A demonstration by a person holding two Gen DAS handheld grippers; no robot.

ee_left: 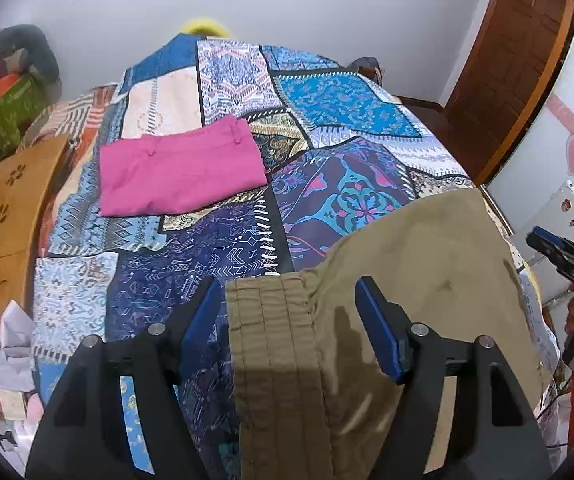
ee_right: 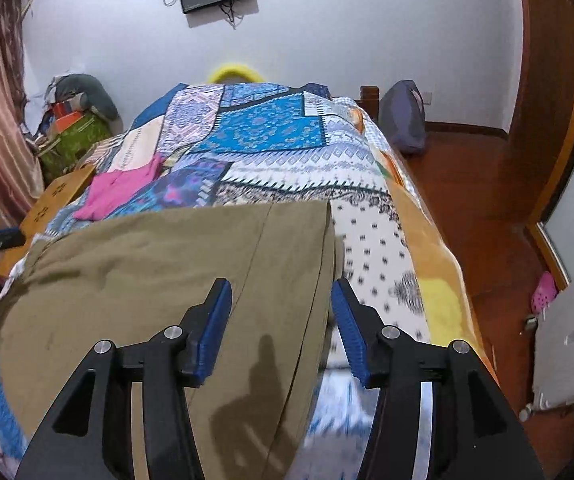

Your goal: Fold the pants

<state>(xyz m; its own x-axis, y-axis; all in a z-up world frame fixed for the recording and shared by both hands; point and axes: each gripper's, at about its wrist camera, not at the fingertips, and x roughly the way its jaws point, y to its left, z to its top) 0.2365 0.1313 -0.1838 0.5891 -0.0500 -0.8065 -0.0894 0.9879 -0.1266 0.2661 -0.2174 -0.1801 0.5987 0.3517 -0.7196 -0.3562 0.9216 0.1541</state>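
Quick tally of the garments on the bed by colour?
Khaki: 1, the pants nearest the camera, both sets of jaws open over them
Pink: 1, a folded garment farther up the patchwork bedspread
Total: 2

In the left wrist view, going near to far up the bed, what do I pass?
Left hand-held gripper → khaki pants → pink folded garment → yellow object at the bed's far end.
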